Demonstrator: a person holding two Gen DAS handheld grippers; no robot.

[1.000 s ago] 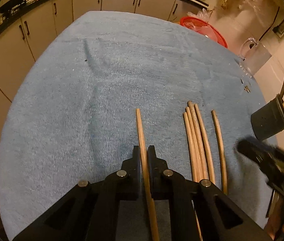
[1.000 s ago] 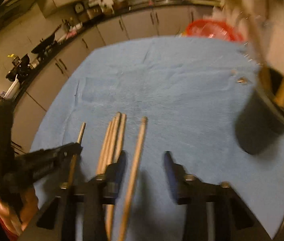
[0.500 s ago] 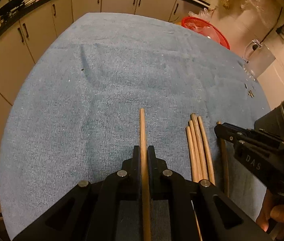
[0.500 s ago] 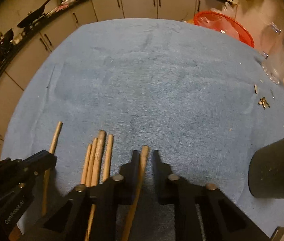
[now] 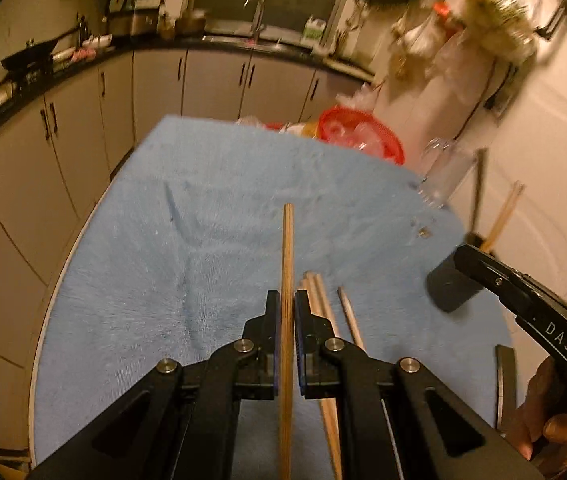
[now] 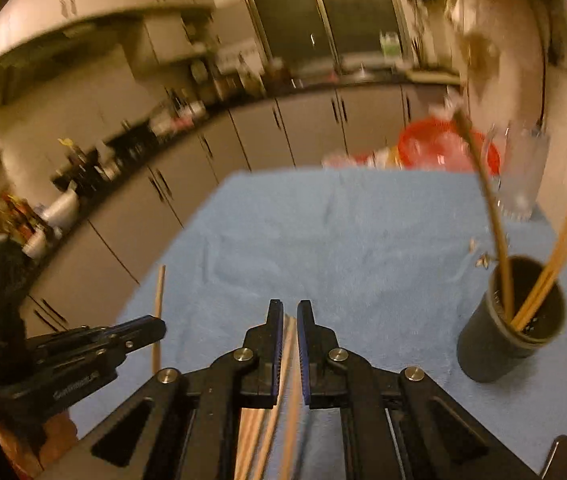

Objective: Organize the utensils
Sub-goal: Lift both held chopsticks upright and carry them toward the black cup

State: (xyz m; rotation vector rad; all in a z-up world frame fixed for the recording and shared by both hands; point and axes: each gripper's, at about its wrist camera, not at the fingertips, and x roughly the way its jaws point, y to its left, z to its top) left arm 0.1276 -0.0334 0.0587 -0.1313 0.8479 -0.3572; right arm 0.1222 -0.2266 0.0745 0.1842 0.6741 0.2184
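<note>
My left gripper (image 5: 287,300) is shut on a wooden chopstick (image 5: 286,256), held lifted above the blue cloth (image 5: 223,216) and pointing forward. Several loose chopsticks (image 5: 317,300) lie on the cloth just right of it. My right gripper (image 6: 290,312) is shut on a chopstick (image 6: 289,364), seen blurred between its jaws. A dark holder cup (image 6: 513,324) with several chopsticks (image 6: 555,256) in it stands to the right of my right gripper. The cup also shows in the left wrist view (image 5: 449,286), partly hidden by my right gripper. The left gripper's body and its chopstick (image 6: 158,300) appear at lower left in the right wrist view.
A red basket (image 5: 359,136) with plastic wrap and a clear glass pitcher (image 6: 521,172) stand at the table's far right edge. Small scraps (image 6: 481,256) lie on the cloth near the cup. Kitchen cabinets (image 5: 83,120) run beyond the table.
Both grippers have lifted and tilted up, each carrying a chopstick off the cloth. The right gripper went from open to shut on a chopstick. The views now take in the kitchen beyond.
</note>
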